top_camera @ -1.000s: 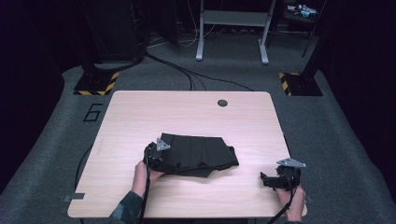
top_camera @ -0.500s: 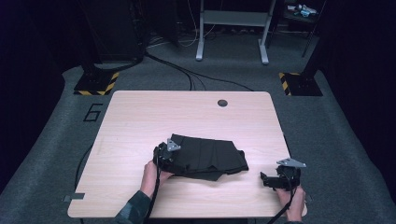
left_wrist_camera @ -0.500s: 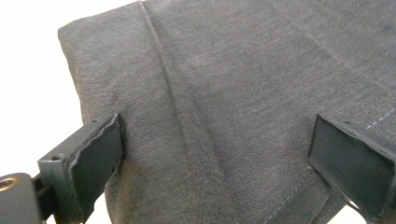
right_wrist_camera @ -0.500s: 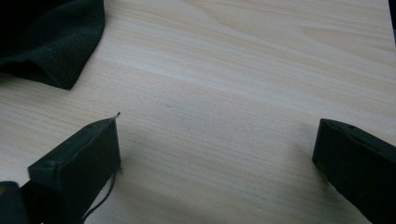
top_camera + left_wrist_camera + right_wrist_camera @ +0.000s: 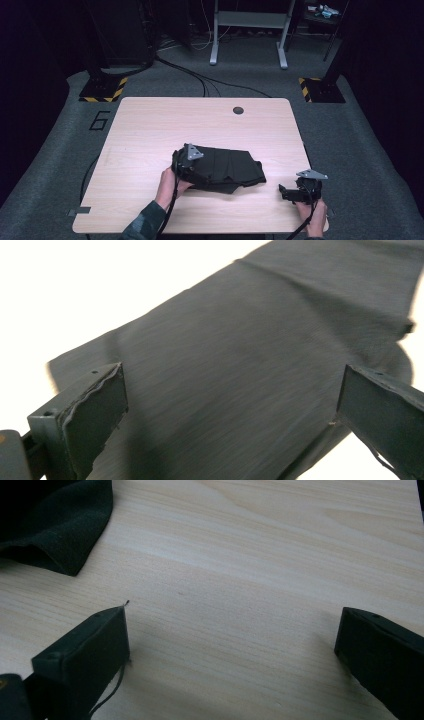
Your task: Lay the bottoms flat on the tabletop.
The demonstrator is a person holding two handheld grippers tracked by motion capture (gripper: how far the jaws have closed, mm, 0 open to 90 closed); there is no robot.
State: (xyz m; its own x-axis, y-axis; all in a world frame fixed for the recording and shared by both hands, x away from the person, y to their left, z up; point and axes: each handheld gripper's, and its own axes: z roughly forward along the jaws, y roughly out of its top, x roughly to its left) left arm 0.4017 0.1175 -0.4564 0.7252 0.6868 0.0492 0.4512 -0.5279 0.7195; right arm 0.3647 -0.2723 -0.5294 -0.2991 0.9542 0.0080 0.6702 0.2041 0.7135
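We log a pale wood bench [image 5: 150, 130] on grey carpet, dark room behind.

L side: left hand [image 5: 167, 184] holds the left claw [image 5: 184, 162] at the L edge of a black cloth [image 5: 227, 167]. Grey three-cornered plate sits on top of it, cable trails back along the forearm. In the left gripper view the jaws stand wide apart over the cloth [image 5: 260, 365], fabric spread flat between and beyond them; we can't tell whether the jaw tips touch it. Bench reads blown-out white there.

Centre: cloth lies folded, roughly rectangular, on the near half of the bench, a bit R of middle. Its R end is rumpled, w/ a loose flap at the near R corner.

R side: right hand [image 5: 314, 220] holds the right claw [image 5: 287, 192] at the near R corner of the bench, apart from the cloth. In the right gripper view jaws are wide, bare wood [image 5: 240, 580] between them, nothing held; a corner of the cloth [image 5: 60, 525] shows top L.

Far edge: a round dark grommet [image 5: 238, 110] in the benchtop.
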